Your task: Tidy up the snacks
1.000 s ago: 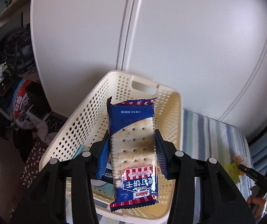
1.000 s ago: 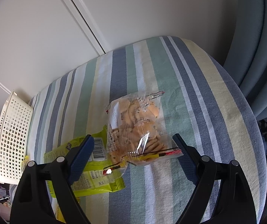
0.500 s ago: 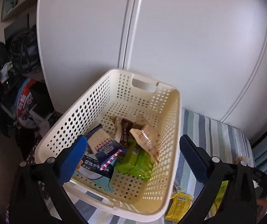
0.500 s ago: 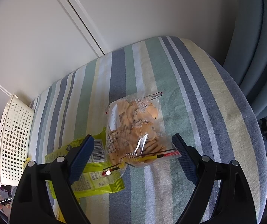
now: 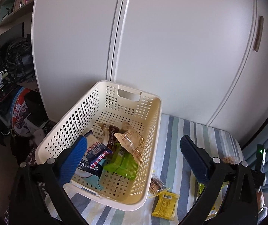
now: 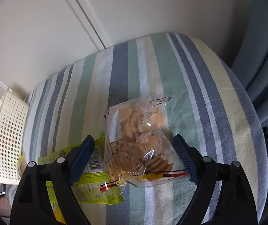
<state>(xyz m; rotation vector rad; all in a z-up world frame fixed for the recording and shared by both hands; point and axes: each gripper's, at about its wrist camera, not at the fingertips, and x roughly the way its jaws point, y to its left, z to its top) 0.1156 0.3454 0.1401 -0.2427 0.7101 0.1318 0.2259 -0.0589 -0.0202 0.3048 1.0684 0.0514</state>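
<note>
Left gripper [image 5: 134, 155]: jaws spread, empty, above cream basket [image 5: 158, 123] of snacks. Right gripper [image 6: 133, 155]: jaws spread, straddling clear cracker bag [image 6: 139, 138] lying on yellow-green packet [image 6: 89, 191]. Striped cloth [image 6: 199, 86]: far half bare. Beyond: white wardrobe doors [image 5: 171, 46].

little can be read here. in the basket [image 5: 150, 131], a brown-banded packet [image 5: 113, 134] and a blue, red and white cracker packet [image 5: 96, 156] carry chinese print, too small and tilted to make out. the yellow-green packet [image 6: 94, 189] on the striped cloth [image 6: 171, 65] shows a barcode and fine print, its digits illegible. the small yellow packet [image 5: 165, 203] beside the basket bears unreadable print too.
</note>
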